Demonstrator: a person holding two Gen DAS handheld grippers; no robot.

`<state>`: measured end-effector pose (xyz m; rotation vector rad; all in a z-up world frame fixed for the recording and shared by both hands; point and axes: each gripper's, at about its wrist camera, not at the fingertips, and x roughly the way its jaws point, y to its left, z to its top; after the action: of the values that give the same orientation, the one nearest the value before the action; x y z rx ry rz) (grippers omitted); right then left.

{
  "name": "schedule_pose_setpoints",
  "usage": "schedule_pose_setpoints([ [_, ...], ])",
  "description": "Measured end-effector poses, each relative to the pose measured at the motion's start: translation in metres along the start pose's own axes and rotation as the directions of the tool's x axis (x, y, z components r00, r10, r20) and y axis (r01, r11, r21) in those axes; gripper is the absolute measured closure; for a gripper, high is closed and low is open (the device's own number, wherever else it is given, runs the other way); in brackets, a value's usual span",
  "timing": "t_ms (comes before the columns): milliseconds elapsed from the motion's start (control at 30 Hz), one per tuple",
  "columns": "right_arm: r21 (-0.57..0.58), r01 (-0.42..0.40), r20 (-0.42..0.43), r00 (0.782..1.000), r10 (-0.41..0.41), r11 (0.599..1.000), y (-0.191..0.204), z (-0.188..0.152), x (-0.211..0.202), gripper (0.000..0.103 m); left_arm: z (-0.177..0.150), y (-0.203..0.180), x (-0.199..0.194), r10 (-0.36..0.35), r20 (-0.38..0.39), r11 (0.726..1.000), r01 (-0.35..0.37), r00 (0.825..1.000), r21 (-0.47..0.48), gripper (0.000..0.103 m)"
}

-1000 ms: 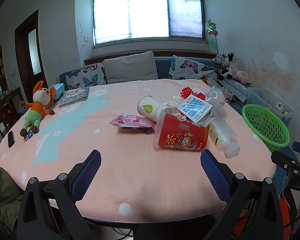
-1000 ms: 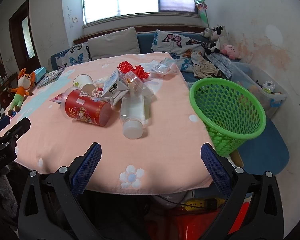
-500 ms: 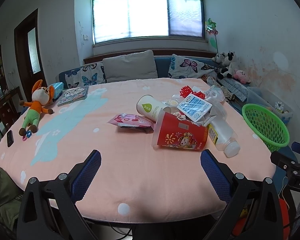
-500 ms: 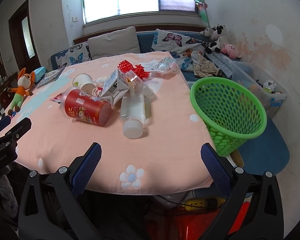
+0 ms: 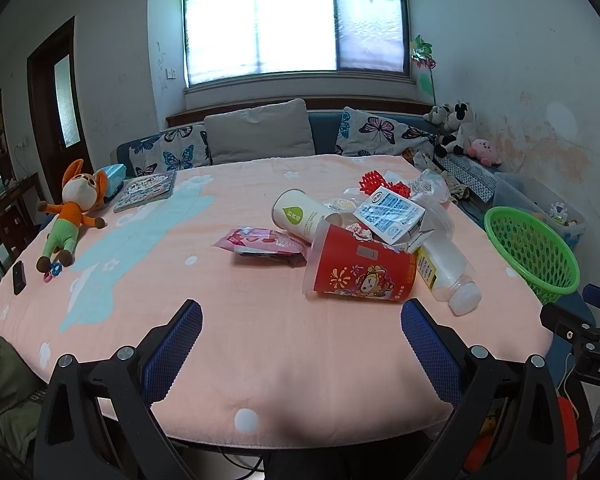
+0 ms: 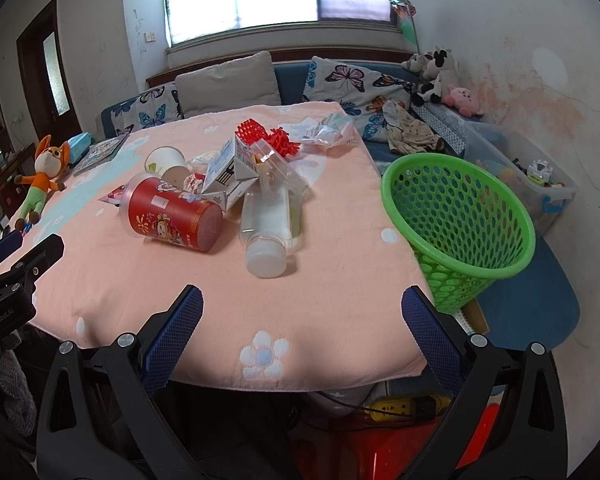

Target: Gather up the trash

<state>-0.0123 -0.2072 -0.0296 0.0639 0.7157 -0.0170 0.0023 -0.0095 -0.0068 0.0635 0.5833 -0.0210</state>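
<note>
Both held at near table edge: left gripper point(image 5: 300, 354) and right gripper point(image 6: 302, 340), jaws wide, empty. Trash heaped mid-table: red cup point(image 6: 176, 216) and clear bottle point(image 6: 266, 228) on their sides, likely to roll if nudged. Milk carton point(image 6: 230, 172) perched atop, could topple. Green basket point(image 6: 460, 216) off right edge. Plush fox point(image 5: 70, 216) far left, not trash.

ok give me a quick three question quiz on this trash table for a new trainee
1. True or false: the red cup stands upright.
2. What is the green basket holding? A) bottles B) nothing visible C) toys
3. Fill in: the clear bottle lies with its cap toward the ____.

Key: 1 false, it lies on its side. 2 B. 3 camera; both the left tool and the right tool are open and empty.
</note>
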Motion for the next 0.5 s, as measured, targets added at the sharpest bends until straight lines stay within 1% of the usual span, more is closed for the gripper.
schedule_pose_setpoints([
  [400, -0.002, -0.002, -0.004, 1.0, 0.002, 1.0, 0.0005, 0.0009, 0.0023, 0.004, -0.005, -0.0043, -0.0003, 0.002, 0.002, 1.0, -0.002, 1.0, 0.001, 0.006],
  [500, -0.004, -0.002, -0.004, 1.0, 0.002, 1.0, 0.0006, 0.0011, 0.0037, 0.004, 0.003, 0.0002, 0.0043, 0.0, -0.002, 1.0, 0.0, 1.0, 0.004, 0.006],
])
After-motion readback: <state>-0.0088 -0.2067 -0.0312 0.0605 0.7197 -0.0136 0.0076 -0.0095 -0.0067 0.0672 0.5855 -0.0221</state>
